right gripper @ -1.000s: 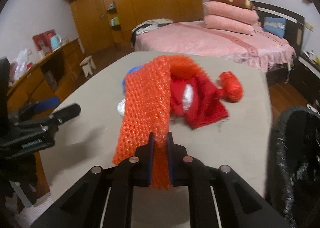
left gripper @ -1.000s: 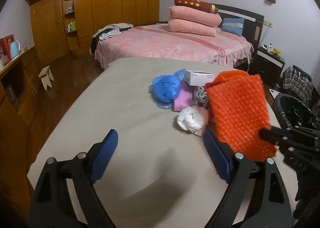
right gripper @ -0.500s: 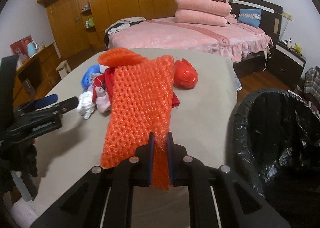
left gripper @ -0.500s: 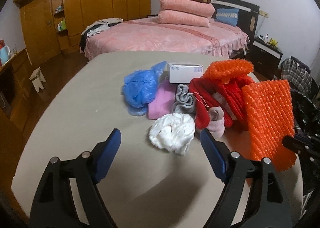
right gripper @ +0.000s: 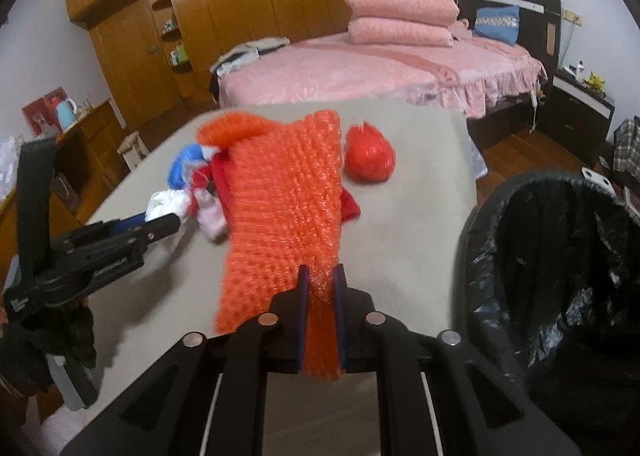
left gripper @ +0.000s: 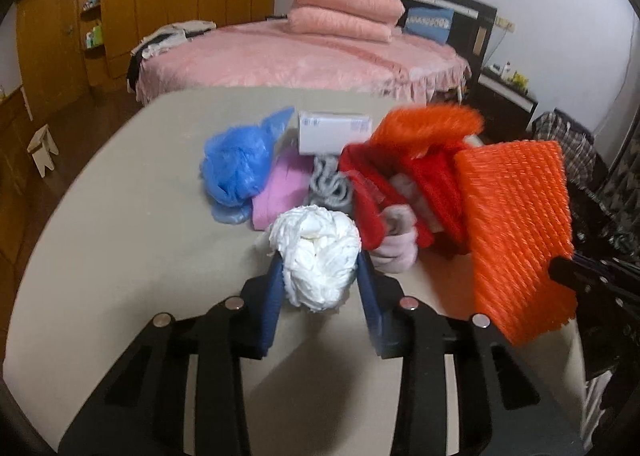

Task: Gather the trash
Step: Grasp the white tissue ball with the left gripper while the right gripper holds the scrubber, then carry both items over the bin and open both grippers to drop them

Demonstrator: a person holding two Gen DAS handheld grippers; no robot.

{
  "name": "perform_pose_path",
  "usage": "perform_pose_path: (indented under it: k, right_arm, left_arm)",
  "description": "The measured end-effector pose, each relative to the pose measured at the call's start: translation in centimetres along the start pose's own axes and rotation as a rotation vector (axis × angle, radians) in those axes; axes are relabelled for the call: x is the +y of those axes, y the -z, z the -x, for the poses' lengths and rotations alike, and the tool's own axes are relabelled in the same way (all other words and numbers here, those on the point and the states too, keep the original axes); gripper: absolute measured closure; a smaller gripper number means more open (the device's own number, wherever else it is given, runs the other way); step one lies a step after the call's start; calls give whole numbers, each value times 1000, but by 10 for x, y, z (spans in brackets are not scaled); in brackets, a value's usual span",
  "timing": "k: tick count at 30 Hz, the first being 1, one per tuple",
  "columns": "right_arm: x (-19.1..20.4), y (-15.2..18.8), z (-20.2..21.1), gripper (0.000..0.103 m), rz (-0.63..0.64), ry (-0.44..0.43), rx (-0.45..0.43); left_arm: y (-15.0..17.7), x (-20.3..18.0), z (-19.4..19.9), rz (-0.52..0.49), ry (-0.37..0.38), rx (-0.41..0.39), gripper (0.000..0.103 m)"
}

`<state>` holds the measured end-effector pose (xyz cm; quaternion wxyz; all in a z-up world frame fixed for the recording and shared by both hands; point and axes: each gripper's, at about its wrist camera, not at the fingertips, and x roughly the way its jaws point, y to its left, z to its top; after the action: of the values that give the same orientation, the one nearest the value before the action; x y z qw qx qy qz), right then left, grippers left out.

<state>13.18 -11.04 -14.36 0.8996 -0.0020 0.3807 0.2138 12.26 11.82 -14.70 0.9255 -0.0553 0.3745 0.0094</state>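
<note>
Your left gripper [left gripper: 319, 276] is closing its blue pads around the white crumpled wad [left gripper: 316, 256] on the beige table [left gripper: 132, 224]; the pads appear to touch its sides, though blur makes contact uncertain. Your right gripper [right gripper: 320, 288] pinches the orange bubble-wrap sheet [right gripper: 284, 208], lifted above the table beside the black-lined trash bin [right gripper: 560, 276]. A red bag [right gripper: 370, 156] sits farther back.

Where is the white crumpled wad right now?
In the left wrist view, the white crumpled wad sits on the table between the closing left gripper fingers, beside the pink sock.
</note>
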Motion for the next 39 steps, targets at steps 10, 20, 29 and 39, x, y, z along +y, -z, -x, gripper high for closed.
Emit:
perform_pose_path:
  k: [10, 20, 29, 39]
  right_arm:
    - [-23, -16, 57, 91, -39, 20, -110]
    - [-116, -1, 108, 91, -165, 232, -150]
    - [-190, 35, 145, 91, -277, 410, -153]
    - [-221, 59, 156, 80, -336, 485, -131]
  left_arm:
    - [-16, -52, 62, -50, 94, -100, 68]
    - [-33, -167, 49, -223, 312, -103, 68]
    - [-30, -284, 18, -330, 490, -50, 68]
    - [-22, -324, -7, -354, 566, 9, 44]
